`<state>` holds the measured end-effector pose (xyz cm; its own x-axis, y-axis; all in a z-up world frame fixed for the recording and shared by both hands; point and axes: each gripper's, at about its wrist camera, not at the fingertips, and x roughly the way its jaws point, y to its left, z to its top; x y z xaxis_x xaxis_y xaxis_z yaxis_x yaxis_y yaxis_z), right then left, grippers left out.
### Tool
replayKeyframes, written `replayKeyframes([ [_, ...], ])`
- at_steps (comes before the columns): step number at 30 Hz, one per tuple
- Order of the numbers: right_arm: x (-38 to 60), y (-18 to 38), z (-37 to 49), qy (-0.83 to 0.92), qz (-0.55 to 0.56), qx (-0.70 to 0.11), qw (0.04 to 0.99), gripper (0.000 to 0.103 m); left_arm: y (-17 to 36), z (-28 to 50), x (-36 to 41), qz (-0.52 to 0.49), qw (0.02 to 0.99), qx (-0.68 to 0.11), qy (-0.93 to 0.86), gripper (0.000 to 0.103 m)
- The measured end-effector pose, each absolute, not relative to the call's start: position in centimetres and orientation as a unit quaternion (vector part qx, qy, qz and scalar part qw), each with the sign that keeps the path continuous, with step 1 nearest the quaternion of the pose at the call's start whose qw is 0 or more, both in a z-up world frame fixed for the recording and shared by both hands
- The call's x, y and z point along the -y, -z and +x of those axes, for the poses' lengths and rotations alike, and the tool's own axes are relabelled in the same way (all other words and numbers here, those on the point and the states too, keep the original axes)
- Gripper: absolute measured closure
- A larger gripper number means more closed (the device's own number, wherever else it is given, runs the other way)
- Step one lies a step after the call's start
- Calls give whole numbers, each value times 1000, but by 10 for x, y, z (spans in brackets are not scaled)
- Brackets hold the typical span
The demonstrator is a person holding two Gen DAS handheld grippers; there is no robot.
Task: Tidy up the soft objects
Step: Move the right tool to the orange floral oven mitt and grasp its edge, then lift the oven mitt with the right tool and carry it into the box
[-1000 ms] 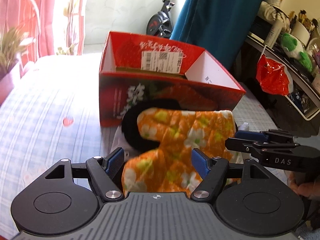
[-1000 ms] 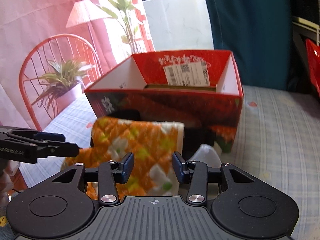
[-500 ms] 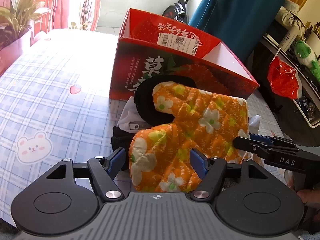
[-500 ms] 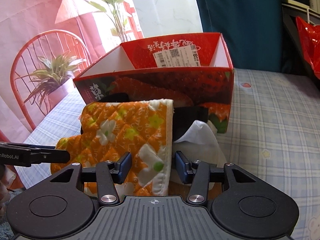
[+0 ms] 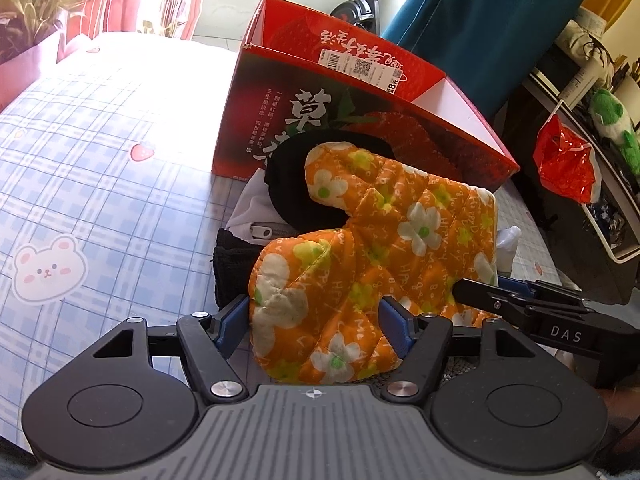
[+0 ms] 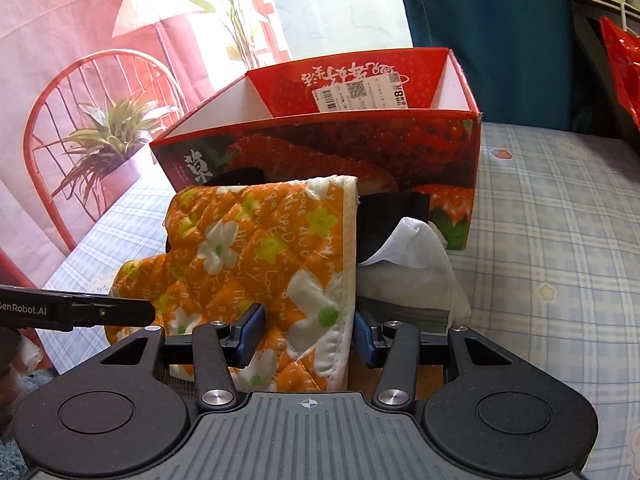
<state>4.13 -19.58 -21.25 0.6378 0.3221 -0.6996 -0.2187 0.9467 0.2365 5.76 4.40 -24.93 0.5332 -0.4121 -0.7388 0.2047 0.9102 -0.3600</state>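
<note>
Item: orange floral quilted oven mitt (image 5: 372, 264), lengthwise toward the red strawberry-print cardboard box (image 5: 360, 128). Your left gripper (image 5: 316, 326) and right gripper (image 6: 308, 334) both straddle it, spread, unclenched.

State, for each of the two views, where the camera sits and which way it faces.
Left wrist: on the left gripper, facing forward over the orange oven mitt to the red box; the right gripper enters from the right.
Right wrist: on the right gripper, facing the same mitt's cuff and box.
Shared: mitt, box, checked tablecloth.
</note>
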Motion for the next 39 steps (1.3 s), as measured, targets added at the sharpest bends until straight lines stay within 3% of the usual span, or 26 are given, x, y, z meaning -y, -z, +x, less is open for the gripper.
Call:
replayKeyframes([
  [3, 194, 212, 42, -151, 64, -399, 902, 58, 248, 57, -45, -123, 868, -447, 179, 36],
  [8, 194, 207, 40, -156, 65, -394, 903, 60, 242, 55, -50, -127, 876, -434, 171, 67],
  [11, 194, 202, 37, -159, 64, -388, 905, 70, 235, 53, -51, -124, 882, -421, 172, 76],
  [17, 196, 190, 32, -169, 66, -370, 911, 81, 227, 49, -50, -116, 892, -399, 176, 81],
  [19, 196, 185, 31, -172, 66, -362, 914, 93, 225, 47, -50, -104, 899, -390, 170, 82],
  [39, 201, 134, 46, -204, 50, -284, 936, 94, 172, 50, -55, -82, 935, -299, 175, 85],
])
